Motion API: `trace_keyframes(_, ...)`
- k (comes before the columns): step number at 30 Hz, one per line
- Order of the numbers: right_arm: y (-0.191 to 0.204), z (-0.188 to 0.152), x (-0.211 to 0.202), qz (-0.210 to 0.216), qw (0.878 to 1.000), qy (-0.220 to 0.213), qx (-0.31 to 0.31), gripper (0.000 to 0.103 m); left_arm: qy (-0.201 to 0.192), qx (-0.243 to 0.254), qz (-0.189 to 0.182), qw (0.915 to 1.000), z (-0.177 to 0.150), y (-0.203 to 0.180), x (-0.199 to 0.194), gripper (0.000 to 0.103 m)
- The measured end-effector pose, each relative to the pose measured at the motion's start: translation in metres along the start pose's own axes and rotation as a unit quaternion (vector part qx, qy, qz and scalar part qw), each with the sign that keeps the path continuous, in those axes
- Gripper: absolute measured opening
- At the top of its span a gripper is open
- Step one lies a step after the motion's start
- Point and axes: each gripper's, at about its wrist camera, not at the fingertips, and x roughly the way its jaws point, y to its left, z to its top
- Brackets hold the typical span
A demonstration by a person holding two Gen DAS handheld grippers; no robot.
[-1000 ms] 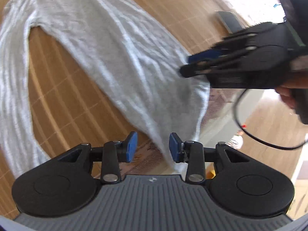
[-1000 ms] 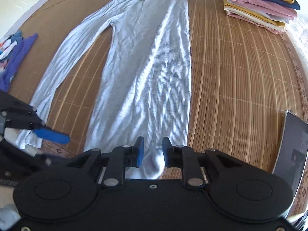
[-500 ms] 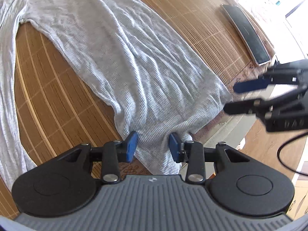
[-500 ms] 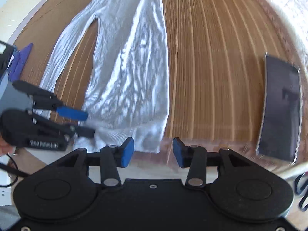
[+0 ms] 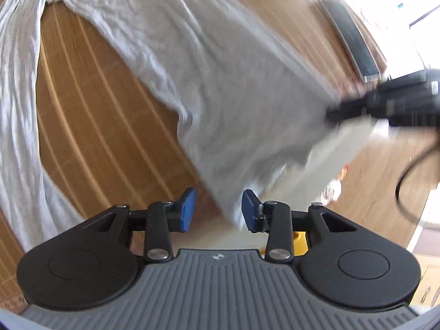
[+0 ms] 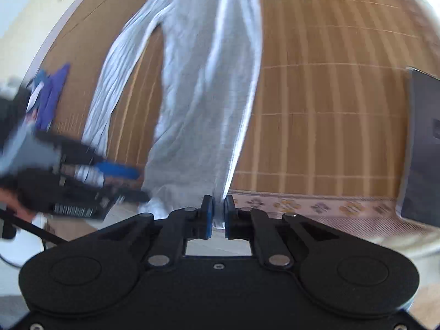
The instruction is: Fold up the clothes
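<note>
1. Currently the grey long-sleeved garment is lying lengthwise on a bamboo mat, body doubled narrow, one sleeve trailing alongside it with bare mat between. Its hem end is hanging over the near edge of the mat.

2. The right gripper is closing its jaws on the hem's right corner; cloth is showing between the blue pads, gathered into a narrow tuck. The frame is blurred, so the depth of that bite cannot be told.

3. The left gripper is standing with its jaws half apart. The hem's other corner is lying between them against the right-hand pad, but the pads are not pressing it.

4. Judgement: the step in hand is taking both hem corners before carrying the hem up toward the collar. To do it well, the left jaws should be closing on all layers at the corner, not on the top layer alone.

5. Judgement: both grips want to be level with each other and the hem kept taut between them, or the fold will be landing skewed. The ribbed knit looks soft and stretchy, so it will likely be sagging in the middle.

6. Judgement: the loose sleeve is likely to drag out of line when the hem is lifted; it wants watching.

7. Surroundings: a dark flat device is lying on the mat, well apart from the garment. Purple cloth is lying beyond the mat's left side.
</note>
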Motion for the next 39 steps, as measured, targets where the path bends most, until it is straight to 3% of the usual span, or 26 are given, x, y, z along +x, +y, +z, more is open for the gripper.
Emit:
trace_keyframes(1, -0.006, 0.000, -0.006, -0.016, 1.000, -0.005, 0.015, 0.010, 0.006, 0.002, -0.003, 1.0000, -0.005, -0.002, 0.001, 0.043)
trace_keyframes(5, -0.024, -0.004, -0.010, -0.079, 0.996, -0.002, 0.030, 0.031, 0.014, -0.006, -0.016, 0.9997, -0.015, -0.007, 0.003, 0.043)
trace_keyframes(7, -0.026, -0.007, -0.008, -0.082, 0.996, 0.011, 0.026, 0.032, 0.010, -0.015, -0.022, 0.9996, -0.015, -0.008, 0.003, 0.043)
trace_keyframes(9, -0.023, -0.012, -0.004, -0.081, 0.996, 0.023, 0.013, 0.040, 0.004, -0.026, -0.027, 0.9993, -0.012, -0.011, 0.003, 0.046)
trace_keyframes(12, -0.007, -0.018, 0.006, -0.083, 0.995, 0.035, -0.043, 0.045, -0.001, -0.045, -0.034, 0.9984, -0.010, -0.014, 0.005, 0.049)
trace_keyframes(17, 0.018, -0.021, 0.024, -0.129, 0.979, 0.041, -0.155, 0.046, -0.002, -0.083, -0.052, 0.9952, -0.006, -0.013, 0.014, 0.049)
trace_keyframes(19, 0.023, -0.020, 0.032, -0.136, 0.973, 0.050, -0.181, 0.040, -0.003, -0.094, -0.048, 0.9944, -0.004, -0.014, 0.019, 0.049)
trace_keyframes(20, 0.024, -0.020, 0.034, -0.136, 0.972, 0.048, -0.184, 0.029, -0.001, -0.092, -0.044, 0.9948, -0.003, -0.016, 0.021, 0.049)
trace_keyframes(21, 0.024, -0.020, 0.033, -0.131, 0.973, 0.050, -0.181, 0.008, 0.001, -0.088, -0.040, 0.9953, -0.002, -0.018, 0.023, 0.049)
trace_keyframes(28, 0.009, -0.027, 0.023, -0.145, 0.978, 0.078, -0.130, 0.011, 0.010, -0.061, -0.033, 0.9976, -0.006, -0.028, 0.023, 0.050)
trace_keyframes(30, 0.009, -0.027, 0.021, -0.154, 0.975, 0.084, -0.135, 0.028, 0.011, -0.063, -0.038, 0.9972, -0.009, -0.025, 0.017, 0.049)
trace_keyframes(32, 0.010, -0.027, 0.016, -0.163, 0.974, 0.083, -0.137, 0.035, 0.008, -0.065, -0.039, 0.9971, -0.013, -0.020, 0.008, 0.050)
trace_keyframes(36, 0.013, -0.019, -0.002, -0.163, 0.977, 0.060, -0.121, 0.037, -0.028, -0.089, -0.017, 0.9955, -0.021, 0.004, -0.023, 0.050)
trace_keyframes(39, 0.020, -0.004, -0.015, -0.139, 0.986, 0.024, -0.091, 0.039, -0.070, -0.132, 0.017, 0.9886, -0.027, 0.044, -0.054, 0.053)
